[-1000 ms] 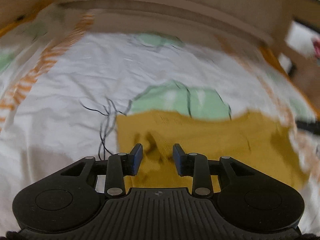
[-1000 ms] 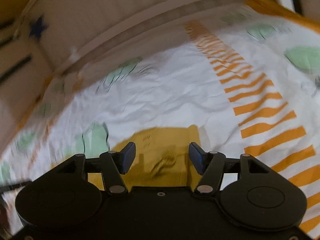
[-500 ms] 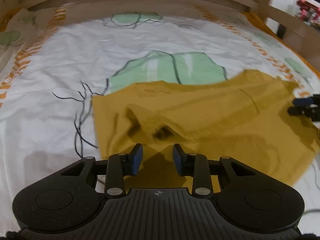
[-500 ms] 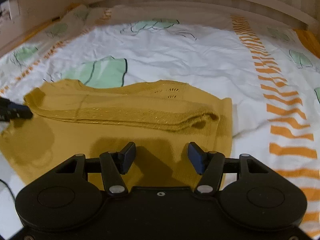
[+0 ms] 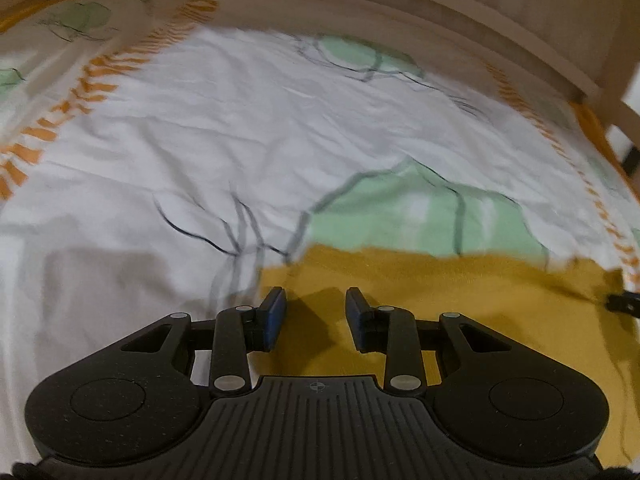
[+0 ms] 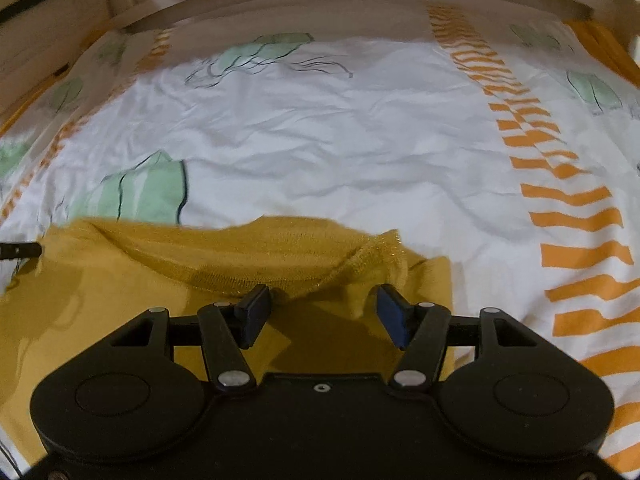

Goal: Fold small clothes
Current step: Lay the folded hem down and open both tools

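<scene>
Left wrist view: the left gripper (image 5: pixel 314 312) is now hanging closer over the mustard knit top (image 5: pixel 460 292), lower middle of the frame, jaws apart, holding nothing.

Right wrist view: the right gripper (image 6: pixel 320 312) is dipping toward the top's folded edge (image 6: pixel 288 264), jaws wide, empty. Both look ready to grab for another fold.

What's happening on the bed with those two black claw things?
A person holds a two-finger gripper in each hand over a mustard-yellow knit garment spread on a patterned bedsheet. The left gripper hovers near one end and the right gripper near the other, by a folded-over ribbed edge. Both are open and grip nothing.
</scene>
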Motion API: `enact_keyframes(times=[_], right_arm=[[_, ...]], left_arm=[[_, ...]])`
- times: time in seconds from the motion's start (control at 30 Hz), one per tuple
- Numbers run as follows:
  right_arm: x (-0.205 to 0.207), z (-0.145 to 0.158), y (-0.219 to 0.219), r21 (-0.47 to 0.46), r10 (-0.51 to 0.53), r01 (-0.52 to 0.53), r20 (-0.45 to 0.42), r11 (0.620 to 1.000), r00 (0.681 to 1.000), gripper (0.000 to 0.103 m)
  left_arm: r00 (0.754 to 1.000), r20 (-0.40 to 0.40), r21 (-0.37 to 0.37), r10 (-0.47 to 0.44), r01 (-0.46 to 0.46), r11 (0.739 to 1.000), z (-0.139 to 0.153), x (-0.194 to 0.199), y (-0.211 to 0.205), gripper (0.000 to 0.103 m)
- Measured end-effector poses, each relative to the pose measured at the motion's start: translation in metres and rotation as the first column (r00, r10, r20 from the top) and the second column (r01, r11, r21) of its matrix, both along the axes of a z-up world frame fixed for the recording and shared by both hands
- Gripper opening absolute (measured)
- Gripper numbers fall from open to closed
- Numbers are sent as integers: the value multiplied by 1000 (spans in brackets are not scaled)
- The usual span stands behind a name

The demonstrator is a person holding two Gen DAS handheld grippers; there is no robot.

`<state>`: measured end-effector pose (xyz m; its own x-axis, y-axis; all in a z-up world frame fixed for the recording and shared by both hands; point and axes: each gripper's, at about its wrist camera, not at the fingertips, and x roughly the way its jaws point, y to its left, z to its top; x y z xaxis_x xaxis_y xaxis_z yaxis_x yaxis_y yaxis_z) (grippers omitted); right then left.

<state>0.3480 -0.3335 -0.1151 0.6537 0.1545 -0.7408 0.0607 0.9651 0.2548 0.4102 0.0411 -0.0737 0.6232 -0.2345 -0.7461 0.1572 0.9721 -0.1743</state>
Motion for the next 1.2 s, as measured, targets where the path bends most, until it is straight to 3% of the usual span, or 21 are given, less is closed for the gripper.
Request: enact_keyframes(times=[0.13,0.27,0.4,0.53,0.7,0.97,1.2], right_arm=[[1,-1,-13,62,-60,60,0,996,998,65],[-9,4,-27,104,-117,114,15,988,993,65],[-27,11,-41,136,-170,164,34,977,985,65],[-36,21,-39,81,-134,130,52,988,990,65],[-56,23,-31,117,-104,96,60,988,993,65],[-96,3,-12,127,-49,52,-27,990,998,65],[-130,-4,-4,44,-26,30,-94,999,995,65]], left_arm=[[996,-15,2,86,-86,996,6,5,13,32],[995,-15,-8,99,-99,995,18,-12,20,32],[996,-40,-57,74,-76,996,25,-33,17,32],[997,-67,-99,48,-55,994,27,-57,5,32],[991,-132,-142,4,-23,990,20,-86,-11,33],[980,-197,-121,-24,0,993,-2,-122,-22,33],[988,-149,-45,-36,30,999,-2,-141,-27,35]])
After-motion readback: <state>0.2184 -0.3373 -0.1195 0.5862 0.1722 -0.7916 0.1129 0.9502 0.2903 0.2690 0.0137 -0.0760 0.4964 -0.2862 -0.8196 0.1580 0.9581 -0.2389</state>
